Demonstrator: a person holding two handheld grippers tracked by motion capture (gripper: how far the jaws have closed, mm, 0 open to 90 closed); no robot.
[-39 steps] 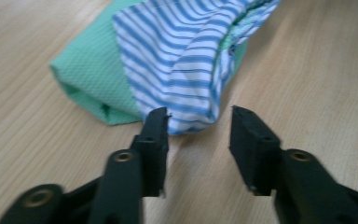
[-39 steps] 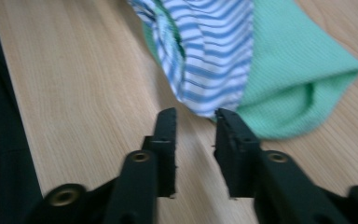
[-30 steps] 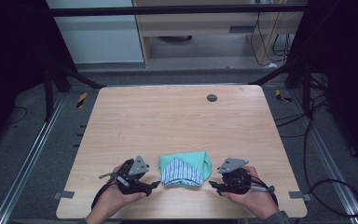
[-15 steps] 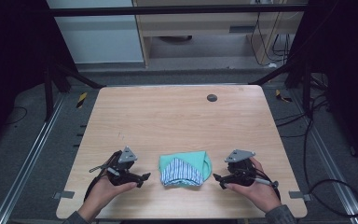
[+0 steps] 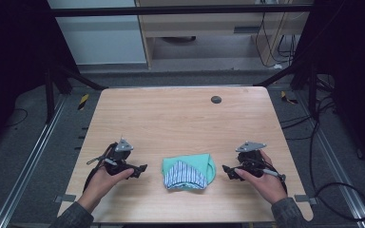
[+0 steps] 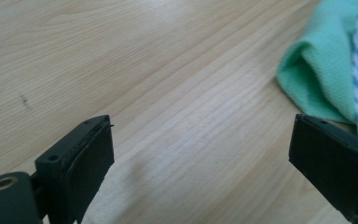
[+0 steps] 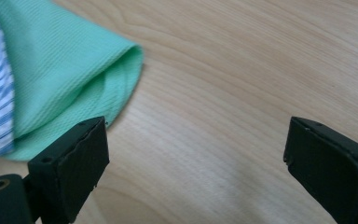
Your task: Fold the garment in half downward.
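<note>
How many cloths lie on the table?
2: a green cloth near the front edge, between the two grippers, and a blue-striped cloth on top of it. More could be hidden in the folds.

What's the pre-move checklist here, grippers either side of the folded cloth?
1. Left gripper open, nothing between jaws, which have just been opening: ok.
2. Right gripper open, nothing between jaws, also just opened: ok.
3. Both grippers apart from the green cloth: ok.
4. Striped cloth lying on the green one, stack folded: ok.
5. Stack well inside the table edge: ok.
6. Folds underneath tidy: cannot tell.
</note>
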